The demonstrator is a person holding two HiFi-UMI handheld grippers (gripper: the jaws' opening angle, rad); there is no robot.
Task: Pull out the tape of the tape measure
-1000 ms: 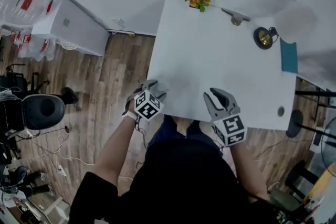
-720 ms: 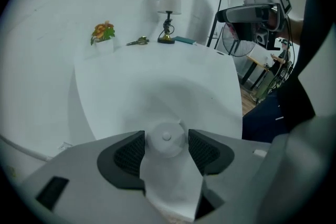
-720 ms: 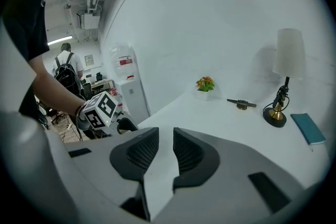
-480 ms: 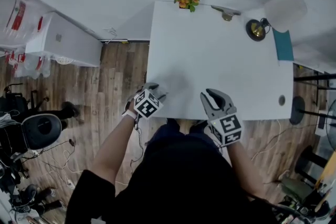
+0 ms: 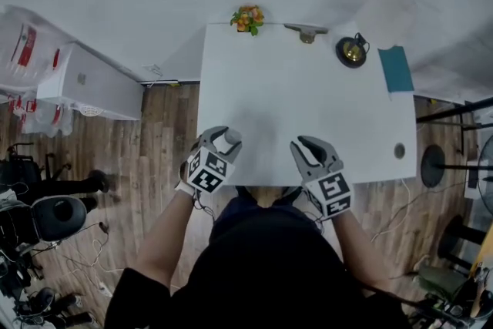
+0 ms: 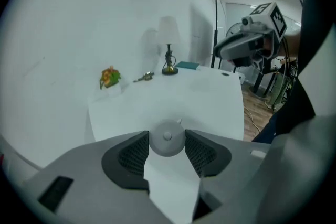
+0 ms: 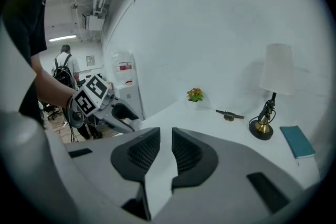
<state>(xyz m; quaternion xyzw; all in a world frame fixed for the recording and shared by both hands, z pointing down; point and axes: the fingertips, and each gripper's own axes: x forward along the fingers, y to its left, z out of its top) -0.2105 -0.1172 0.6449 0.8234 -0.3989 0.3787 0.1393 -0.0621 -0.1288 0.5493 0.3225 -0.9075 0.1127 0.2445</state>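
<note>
Tape measure (image 6: 167,144) clamped in L gripper (image 6: 167,136) jaws.

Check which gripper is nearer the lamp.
Right. Right gripper, empty fingers just closing, is at the near table edge, left of the lamp; left gripper, just closed onto the tape measure, is farther left.
</note>
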